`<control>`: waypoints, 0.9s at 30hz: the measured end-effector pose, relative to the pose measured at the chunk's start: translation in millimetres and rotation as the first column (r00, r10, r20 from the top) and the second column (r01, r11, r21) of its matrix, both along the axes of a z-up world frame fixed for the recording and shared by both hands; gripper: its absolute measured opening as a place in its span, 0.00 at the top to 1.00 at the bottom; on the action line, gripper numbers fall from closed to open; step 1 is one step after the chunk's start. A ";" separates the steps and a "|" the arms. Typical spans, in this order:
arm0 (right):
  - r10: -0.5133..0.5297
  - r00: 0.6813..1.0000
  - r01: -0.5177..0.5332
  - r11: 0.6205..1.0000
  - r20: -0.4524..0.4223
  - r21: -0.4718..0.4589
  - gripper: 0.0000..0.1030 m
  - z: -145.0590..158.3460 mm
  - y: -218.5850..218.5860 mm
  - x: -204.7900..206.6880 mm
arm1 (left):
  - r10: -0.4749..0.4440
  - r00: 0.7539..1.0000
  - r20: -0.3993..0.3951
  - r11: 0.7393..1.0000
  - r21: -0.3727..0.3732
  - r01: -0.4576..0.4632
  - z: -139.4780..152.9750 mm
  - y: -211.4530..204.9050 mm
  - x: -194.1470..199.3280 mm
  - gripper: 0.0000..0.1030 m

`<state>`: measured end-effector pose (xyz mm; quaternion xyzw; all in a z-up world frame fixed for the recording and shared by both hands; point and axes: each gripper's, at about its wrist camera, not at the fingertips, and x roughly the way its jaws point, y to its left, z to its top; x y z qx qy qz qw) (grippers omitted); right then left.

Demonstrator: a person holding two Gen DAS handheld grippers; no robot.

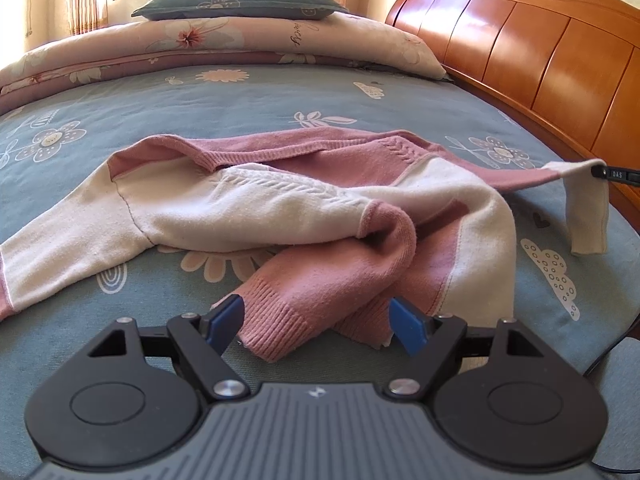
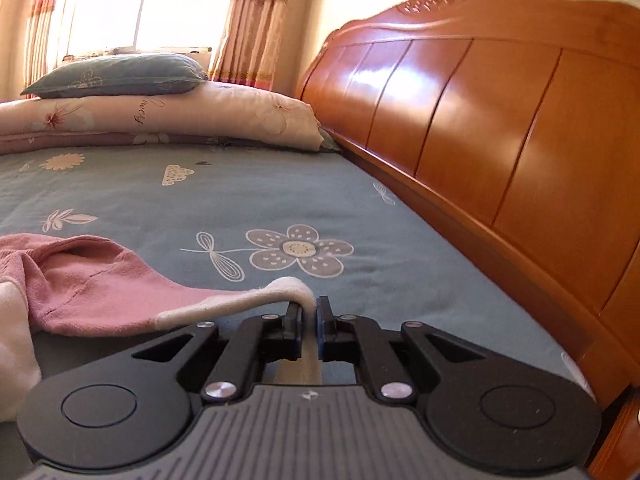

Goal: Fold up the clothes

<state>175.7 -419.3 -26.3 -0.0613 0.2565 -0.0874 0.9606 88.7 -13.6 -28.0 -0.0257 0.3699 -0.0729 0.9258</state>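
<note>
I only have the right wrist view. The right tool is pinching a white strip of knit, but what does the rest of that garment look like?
Observer: It is a pink and white knitted sweater, lying crumpled on the blue flowered bedsheet.
Operator: What part is the right tool holding?
Observer: The white cuff end of a sleeve, lifted clear of the sheet, with its tip hanging down.
Operator: Where is the left tool?
Observer: The left tool is open, its blue pads on either side of the pink ribbed hem nearest it, not pressing on it.
</note>
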 end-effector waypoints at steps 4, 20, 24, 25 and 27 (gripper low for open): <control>0.126 0.992 -0.127 0.991 -0.030 -0.037 0.91 -5.6 40.7 6.2 | 0.009 1.000 -0.002 1.000 -0.001 -0.009 -0.6 2.1 -0.4 0.22; 0.291 0.941 -0.171 0.849 -0.173 0.499 0.52 -45.3 29.1 -29.7 | 0.011 1.000 -0.005 1.000 -0.011 -0.011 -3.2 5.8 -3.1 0.22; 0.198 0.972 -0.103 0.845 -0.129 0.525 0.51 -33.6 -11.3 -49.1 | -0.006 1.000 -0.004 1.000 -0.019 0.006 -3.9 0.4 -2.2 0.22; 0.161 0.978 -0.069 0.846 -0.130 0.529 0.51 -34.0 -20.6 -49.2 | -0.009 1.000 -0.002 1.000 -0.021 0.009 -3.5 -0.9 -2.4 0.22; 0.087 0.986 0.010 0.827 -0.146 0.562 0.51 -40.7 -42.3 -43.9 | -0.017 1.000 0.003 1.000 -0.024 0.017 -2.4 -3.5 -3.3 0.22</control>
